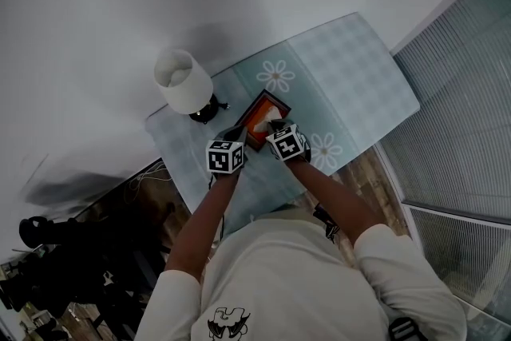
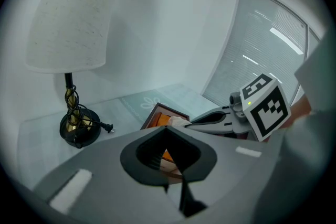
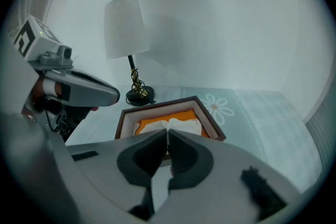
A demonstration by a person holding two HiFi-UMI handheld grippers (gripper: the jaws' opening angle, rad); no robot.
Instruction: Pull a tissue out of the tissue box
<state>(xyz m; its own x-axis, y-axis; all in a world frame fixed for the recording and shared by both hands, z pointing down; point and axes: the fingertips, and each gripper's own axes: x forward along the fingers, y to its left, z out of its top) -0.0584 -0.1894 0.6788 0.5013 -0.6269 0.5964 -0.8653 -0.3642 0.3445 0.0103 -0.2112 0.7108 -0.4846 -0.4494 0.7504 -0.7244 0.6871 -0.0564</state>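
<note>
Head view: one tissue box [image 1: 257,120], brown-framed with an orange top, sits on the flower-print tablecloth [image 1: 351,68] beside one lamp [image 1: 185,84]. Left gripper view: the left gripper [image 2: 167,129] has its jaws meeting at the tips, gripping nothing, the box just beyond. Right gripper view: the right gripper [image 3: 168,135] has its jaws pinched on the single white tissue [image 3: 176,124] standing up from the box's middle.

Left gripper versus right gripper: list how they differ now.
The right gripper is shut on the tissue; the left gripper is shut on nothing. The right gripper is over the tissue box opening; the left gripper sits by the box's edge on the lamp side. Both have jaws together.
</note>
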